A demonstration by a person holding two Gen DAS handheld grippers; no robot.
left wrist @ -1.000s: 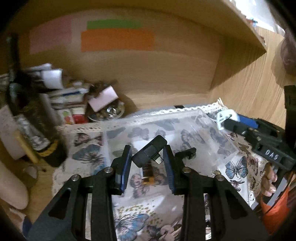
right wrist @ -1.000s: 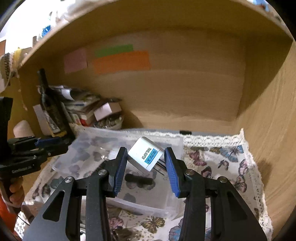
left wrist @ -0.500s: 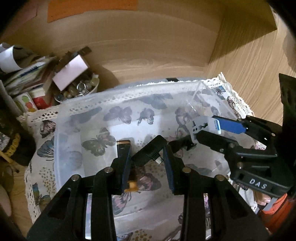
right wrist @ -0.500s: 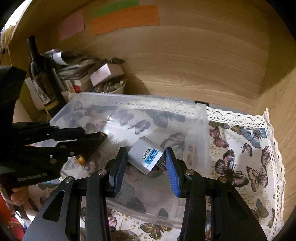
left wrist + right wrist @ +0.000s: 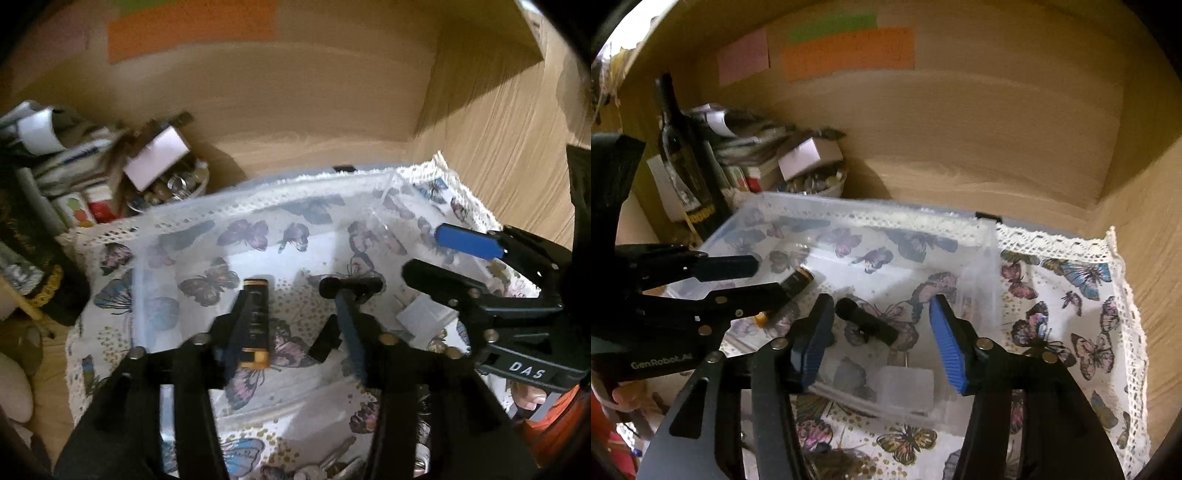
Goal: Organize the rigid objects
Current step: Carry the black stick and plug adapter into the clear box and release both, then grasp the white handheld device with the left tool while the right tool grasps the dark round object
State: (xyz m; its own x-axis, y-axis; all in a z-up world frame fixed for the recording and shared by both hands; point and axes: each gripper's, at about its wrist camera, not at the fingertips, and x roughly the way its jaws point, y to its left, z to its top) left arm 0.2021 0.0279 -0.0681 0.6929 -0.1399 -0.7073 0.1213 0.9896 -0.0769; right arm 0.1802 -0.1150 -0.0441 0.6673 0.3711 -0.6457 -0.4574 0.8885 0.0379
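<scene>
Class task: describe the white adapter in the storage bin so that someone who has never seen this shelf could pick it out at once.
Find the clear plastic bin on the butterfly-print cloth. Against its near wall, below the open right gripper, lies a small white boxy plug adapter. Its neighbours are a black cylindrical stick and a black-and-gold tube; it alone is white.

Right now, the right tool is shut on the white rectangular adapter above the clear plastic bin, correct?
Not quite. The right tool is open above the clear plastic bin and holds nothing. The white rectangular adapter lies inside the bin, as the right wrist view shows.
</scene>
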